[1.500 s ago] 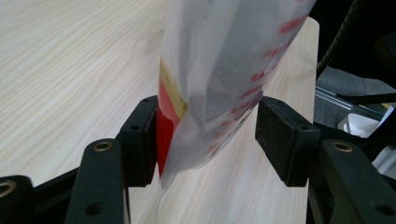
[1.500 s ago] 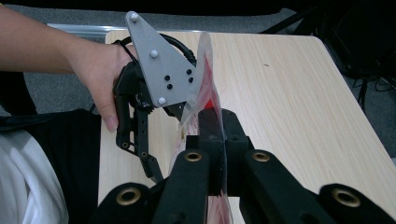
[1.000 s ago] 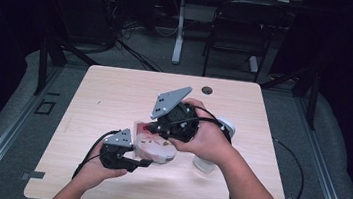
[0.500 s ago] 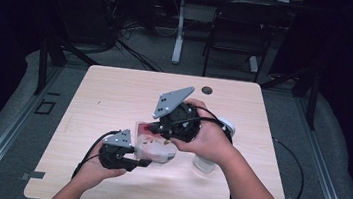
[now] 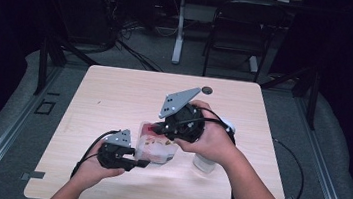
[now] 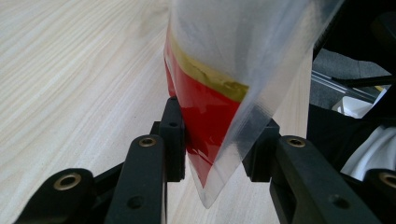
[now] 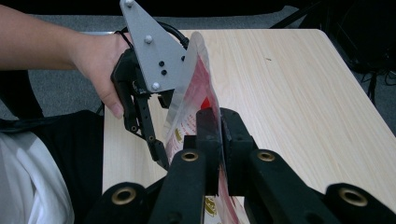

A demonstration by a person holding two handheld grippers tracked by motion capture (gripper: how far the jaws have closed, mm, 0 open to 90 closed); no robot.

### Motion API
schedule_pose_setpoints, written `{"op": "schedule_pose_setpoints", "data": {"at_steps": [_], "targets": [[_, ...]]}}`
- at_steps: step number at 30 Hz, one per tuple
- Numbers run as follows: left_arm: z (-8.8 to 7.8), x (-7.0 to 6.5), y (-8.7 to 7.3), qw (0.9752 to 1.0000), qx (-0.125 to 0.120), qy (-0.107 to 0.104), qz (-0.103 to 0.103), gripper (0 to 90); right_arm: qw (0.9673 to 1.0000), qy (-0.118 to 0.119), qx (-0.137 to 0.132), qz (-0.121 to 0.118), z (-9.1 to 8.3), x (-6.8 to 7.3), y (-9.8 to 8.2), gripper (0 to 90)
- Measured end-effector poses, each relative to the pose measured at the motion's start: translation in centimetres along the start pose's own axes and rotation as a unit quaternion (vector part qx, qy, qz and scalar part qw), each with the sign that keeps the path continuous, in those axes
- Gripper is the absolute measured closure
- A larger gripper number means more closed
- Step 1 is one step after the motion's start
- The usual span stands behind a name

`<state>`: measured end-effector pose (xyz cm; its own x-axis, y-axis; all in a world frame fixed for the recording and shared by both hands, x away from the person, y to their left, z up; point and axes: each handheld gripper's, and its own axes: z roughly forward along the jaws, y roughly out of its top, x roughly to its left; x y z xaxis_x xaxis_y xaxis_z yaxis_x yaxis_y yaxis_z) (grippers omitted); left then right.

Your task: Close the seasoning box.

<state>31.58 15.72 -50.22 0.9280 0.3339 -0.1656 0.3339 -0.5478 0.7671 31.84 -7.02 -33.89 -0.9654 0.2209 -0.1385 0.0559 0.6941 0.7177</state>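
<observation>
High view: clear plastic bag [image 5: 156, 145] with red print held above the desk [image 5: 114, 97] between left gripper [image 5: 143, 163] and right gripper [image 5: 157, 127].
Left gripper view: fingers [image 6: 172, 140] half open, just been closing, bag's corner between them.
Right gripper view: fingers [image 7: 208, 135] pinch the bag's edge, just easing slightly.
</observation>
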Motion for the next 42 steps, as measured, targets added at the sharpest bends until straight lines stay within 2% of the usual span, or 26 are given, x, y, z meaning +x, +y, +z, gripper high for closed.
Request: {"op": "schedule_pose_setpoints", "data": {"at_steps": [6,13,22,29,36,41,42], "targets": [[0.0,-0.1,0.0,1.0,0.007,0.0,-0.001,67.4,1.0,0.001,-0.005,0.007,0.0,-0.1,-0.5,85.5],[0.0,-0.1,0.1,0.9999,0.017,0.004,-0.001,67.9,0.9998,-0.008,-0.007,0.014,-0.4,-0.4,-1.7,80.9],[0.2,-0.1,0.3,0.9997,0.024,0.008,-0.005,68.8,0.9993,-0.015,-0.022,0.026,-1.0,-1.1,-3.5,78.6],[-0.1,-0.1,0.7,0.9991,0.037,0.019,-0.002,69.0,0.9984,-0.019,-0.04,0.036,-1.4,-1.5,-4.8,80.8],[0.1,0.1,0.6,0.9987,0.048,0.016,-0.009,69.2,0.9978,-0.019,-0.041,0.049,-1.3,-2.0,-6.3,84.5],[0.2,0.0,0.6,0.9981,0.055,0.025,-0.011,69.5,0.9974,-0.019,-0.047,0.052,-1.2,-2.1,-7.2,86.8],[0.2,0.1,0.6,0.9983,0.053,0.019,-0.014,69.5,0.9971,-0.019,-0.051,0.053,-1.1,-2.2,-7.4,87.0]]}}
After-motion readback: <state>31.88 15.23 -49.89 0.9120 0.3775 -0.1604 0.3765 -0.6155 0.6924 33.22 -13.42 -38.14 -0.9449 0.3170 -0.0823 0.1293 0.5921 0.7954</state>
